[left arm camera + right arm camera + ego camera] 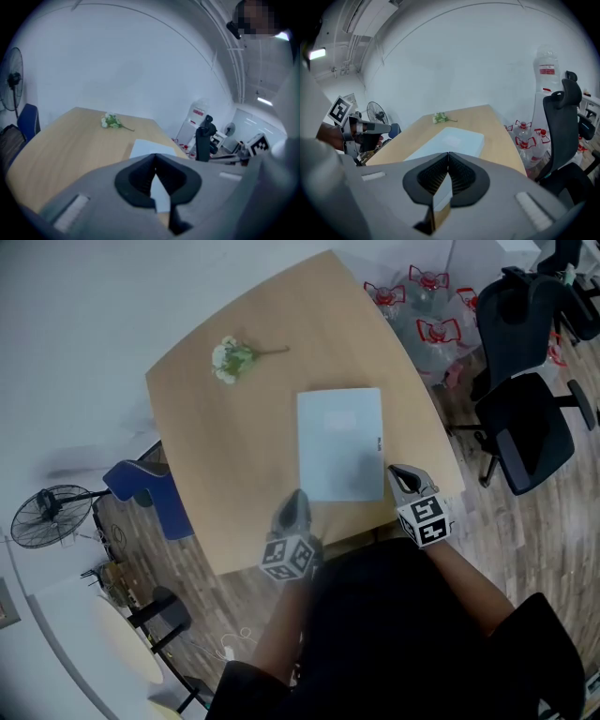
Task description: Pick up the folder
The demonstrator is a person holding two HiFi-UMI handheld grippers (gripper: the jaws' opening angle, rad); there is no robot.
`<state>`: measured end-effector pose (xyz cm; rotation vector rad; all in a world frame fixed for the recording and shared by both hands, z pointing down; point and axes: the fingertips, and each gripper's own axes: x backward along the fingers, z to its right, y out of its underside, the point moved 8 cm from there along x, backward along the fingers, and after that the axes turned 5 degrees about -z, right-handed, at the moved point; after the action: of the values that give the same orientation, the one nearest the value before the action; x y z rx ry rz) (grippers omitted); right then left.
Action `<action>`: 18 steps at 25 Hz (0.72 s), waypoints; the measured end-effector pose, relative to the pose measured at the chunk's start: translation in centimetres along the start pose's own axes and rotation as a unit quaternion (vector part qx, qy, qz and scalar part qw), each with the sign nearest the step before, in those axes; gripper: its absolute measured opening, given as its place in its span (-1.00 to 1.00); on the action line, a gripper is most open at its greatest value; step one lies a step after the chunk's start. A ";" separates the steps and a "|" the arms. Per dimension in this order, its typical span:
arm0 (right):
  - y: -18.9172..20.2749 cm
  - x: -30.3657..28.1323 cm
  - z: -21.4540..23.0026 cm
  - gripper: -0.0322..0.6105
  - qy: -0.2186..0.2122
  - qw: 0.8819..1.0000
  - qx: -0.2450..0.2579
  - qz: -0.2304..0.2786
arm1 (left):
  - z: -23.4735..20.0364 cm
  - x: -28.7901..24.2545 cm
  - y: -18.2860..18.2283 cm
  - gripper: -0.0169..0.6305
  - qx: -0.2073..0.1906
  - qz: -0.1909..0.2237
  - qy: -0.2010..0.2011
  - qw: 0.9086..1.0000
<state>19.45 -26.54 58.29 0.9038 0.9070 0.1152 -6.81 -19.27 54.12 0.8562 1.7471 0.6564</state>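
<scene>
A pale blue folder (339, 443) lies flat on the wooden table (234, 446), near its front edge. My left gripper (298, 496) is shut and empty, and sits just off the folder's near left corner. At the near right corner my right gripper (398, 470) is also shut, with nothing in it. In the left gripper view the folder (150, 149) lies just beyond the closed left gripper (154, 158). The right gripper view shows the folder (452, 142) stretching ahead of the closed right gripper (448, 155).
A small bunch of white flowers (230, 359) lies at the table's far left. Black office chairs (530, 390) and several water bottles (427, 306) stand to the right. On the floor at the left are a blue chair (141, 488) and a fan (47, 515).
</scene>
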 end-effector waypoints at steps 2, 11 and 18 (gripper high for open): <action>0.4 -0.7 -0.1 -0.90 0.007 1.000 -0.009 -0.010 | -1.4 -0.4 0.4 -0.95 0.003 -0.005 -0.005 1.000; 1.7 -2.2 -0.8 -0.90 0.022 0.999 -0.028 -0.034 | -5.5 -1.8 2.2 -0.93 0.026 -0.039 0.003 0.999; 2.6 -4.9 0.0 -0.57 0.021 0.996 -0.066 -0.063 | -8.5 -5.4 4.2 -0.46 0.050 -0.115 0.038 0.991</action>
<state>17.05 -27.04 63.29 0.7218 0.9817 0.0857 -12.77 -21.31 63.03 0.6911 1.9253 0.4568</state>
